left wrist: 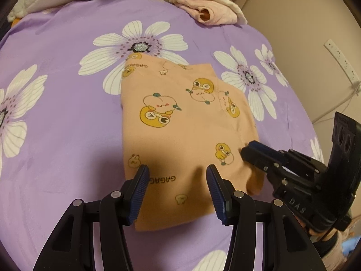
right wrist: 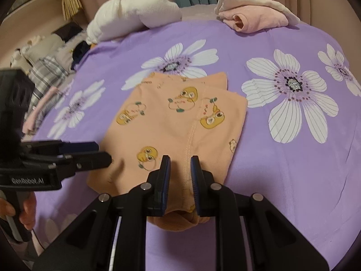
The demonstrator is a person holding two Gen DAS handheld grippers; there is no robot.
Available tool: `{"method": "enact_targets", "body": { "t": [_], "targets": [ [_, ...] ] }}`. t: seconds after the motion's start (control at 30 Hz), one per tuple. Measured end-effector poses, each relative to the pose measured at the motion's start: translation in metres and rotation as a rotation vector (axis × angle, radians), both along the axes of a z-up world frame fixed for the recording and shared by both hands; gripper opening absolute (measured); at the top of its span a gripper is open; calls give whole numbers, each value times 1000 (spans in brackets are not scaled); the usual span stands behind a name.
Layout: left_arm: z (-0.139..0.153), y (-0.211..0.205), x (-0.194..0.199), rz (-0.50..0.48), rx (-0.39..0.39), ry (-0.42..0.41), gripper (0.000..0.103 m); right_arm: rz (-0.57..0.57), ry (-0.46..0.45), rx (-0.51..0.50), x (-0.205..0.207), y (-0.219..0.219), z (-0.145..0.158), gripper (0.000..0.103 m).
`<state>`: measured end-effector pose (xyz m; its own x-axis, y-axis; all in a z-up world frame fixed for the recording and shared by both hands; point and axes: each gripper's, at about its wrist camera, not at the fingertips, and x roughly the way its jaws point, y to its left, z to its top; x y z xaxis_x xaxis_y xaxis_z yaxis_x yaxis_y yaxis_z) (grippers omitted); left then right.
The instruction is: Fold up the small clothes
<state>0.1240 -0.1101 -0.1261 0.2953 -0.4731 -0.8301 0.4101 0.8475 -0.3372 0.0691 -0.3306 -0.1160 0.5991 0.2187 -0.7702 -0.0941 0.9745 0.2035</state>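
A small peach garment with yellow duck prints (left wrist: 180, 124) lies folded flat on the purple flowered bedspread (left wrist: 67, 113). My left gripper (left wrist: 178, 176) is open, its fingers straddling the garment's near edge. My right gripper (left wrist: 250, 149) comes in from the right over the garment's near right corner. In the right wrist view the right gripper (right wrist: 180, 169) is partly open over the garment's (right wrist: 176, 124) stitched seam, with cloth bunched between the fingers. The left gripper (right wrist: 101, 153) shows at the left, by the garment's edge.
A folded pink and cream garment (left wrist: 209, 6) lies at the bed's far edge. White bedding (right wrist: 135, 13) is heaped at the far left. A pile of clothes (right wrist: 45, 72) sits beside the bed. A wall and power strip (left wrist: 340, 61) are to the right.
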Motion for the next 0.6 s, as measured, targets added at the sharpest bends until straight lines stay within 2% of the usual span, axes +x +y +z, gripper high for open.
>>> {"method": "enact_targets", "body": {
  "t": [0.2, 0.4, 0.6],
  "targets": [
    [-9, -3, 0, -22, 17, 6, 51, -2, 21, -12, 1, -4, -9, 18],
    [-12, 2, 1, -12, -10, 30, 51, -7, 32, 0, 2, -5, -12, 18],
    [-13, 2, 0, -12, -3, 32, 51, -12, 35, 7, 2, -4, -13, 19]
  ]
}}
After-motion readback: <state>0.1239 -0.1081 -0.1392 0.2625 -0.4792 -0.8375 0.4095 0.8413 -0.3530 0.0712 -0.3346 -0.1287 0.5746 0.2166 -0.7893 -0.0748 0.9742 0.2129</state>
